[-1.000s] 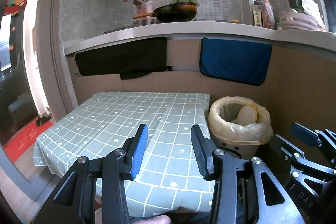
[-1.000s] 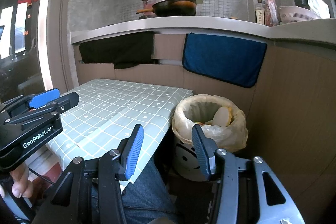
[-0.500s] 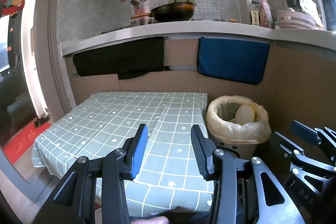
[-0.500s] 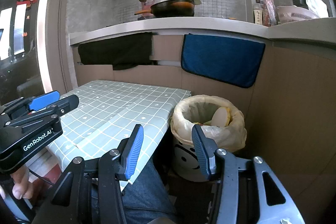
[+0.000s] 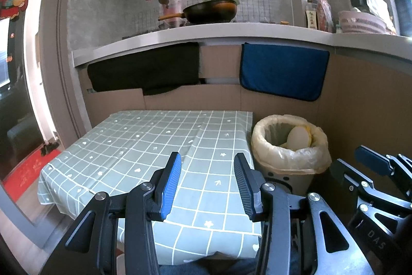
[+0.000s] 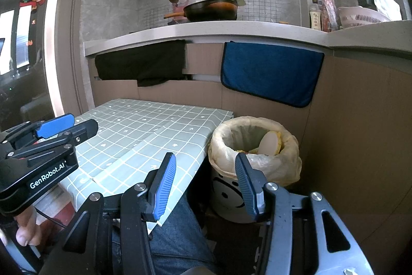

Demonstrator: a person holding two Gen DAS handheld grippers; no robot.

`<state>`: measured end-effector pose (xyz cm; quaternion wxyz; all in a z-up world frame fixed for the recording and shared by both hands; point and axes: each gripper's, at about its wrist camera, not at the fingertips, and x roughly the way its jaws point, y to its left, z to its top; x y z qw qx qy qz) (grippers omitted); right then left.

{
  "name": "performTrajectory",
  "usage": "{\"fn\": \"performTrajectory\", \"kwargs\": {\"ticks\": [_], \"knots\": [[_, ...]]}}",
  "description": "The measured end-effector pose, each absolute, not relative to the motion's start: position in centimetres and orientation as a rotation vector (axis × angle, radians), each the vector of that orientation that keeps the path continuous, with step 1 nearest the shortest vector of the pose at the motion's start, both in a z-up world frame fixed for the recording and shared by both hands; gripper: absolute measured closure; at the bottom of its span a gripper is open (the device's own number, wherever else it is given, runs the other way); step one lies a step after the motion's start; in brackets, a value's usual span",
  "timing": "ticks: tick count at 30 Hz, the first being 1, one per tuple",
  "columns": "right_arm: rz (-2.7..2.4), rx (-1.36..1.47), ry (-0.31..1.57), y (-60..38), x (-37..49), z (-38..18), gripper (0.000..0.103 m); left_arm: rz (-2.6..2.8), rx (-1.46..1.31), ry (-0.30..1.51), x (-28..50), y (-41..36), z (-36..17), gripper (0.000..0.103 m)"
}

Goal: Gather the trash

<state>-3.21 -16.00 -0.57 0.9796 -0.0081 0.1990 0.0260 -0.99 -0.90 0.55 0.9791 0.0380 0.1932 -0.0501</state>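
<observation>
Both grippers are empty: your left gripper (image 5: 207, 181) hangs over the near edge of the table (image 5: 144, 146) with jaws spread and only the checked cloth between them, and your right gripper (image 6: 204, 184) sits jaws spread in front of the bin (image 6: 255, 146), gripping nothing.

The trash is in the bin, just beside the table's right edge. A pale round disc (image 6: 267, 143) leans upright against yellowish scraps inside the liner (image 5: 291, 161). I see no loose trash on the cloth in either view. The floor beside the bin is mostly hidden, so I can't rule out a piece there.

Risks from here:
- Liner rim is loose and bulges over the bin edge. If you move the right gripper forward low, a finger can snag the plastic and drag the liner out or tip the bin.
- The disc stands high near the rim. Bump the bin and it may flip out.
- The cloth has a raised crease down the middle and overhangs the table. Close the left jaws low and you'll pinch fabric and pull the whole cloth.
- The grippers are near each other; swing the left one toward the bin and they can collide.
- Your knee (image 6: 177, 231) is below the right gripper, so drop it carefully.
</observation>
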Motion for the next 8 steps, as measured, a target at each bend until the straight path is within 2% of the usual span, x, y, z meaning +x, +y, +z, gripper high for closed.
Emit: {"fn": "performTrajectory", "kwargs": {"ticks": [8], "knots": [[0.048, -0.014, 0.401, -16.12, -3.23, -0.64, 0.057, -0.099, 0.077, 0.396, -0.86, -0.83, 0.26, 0.059]]}}
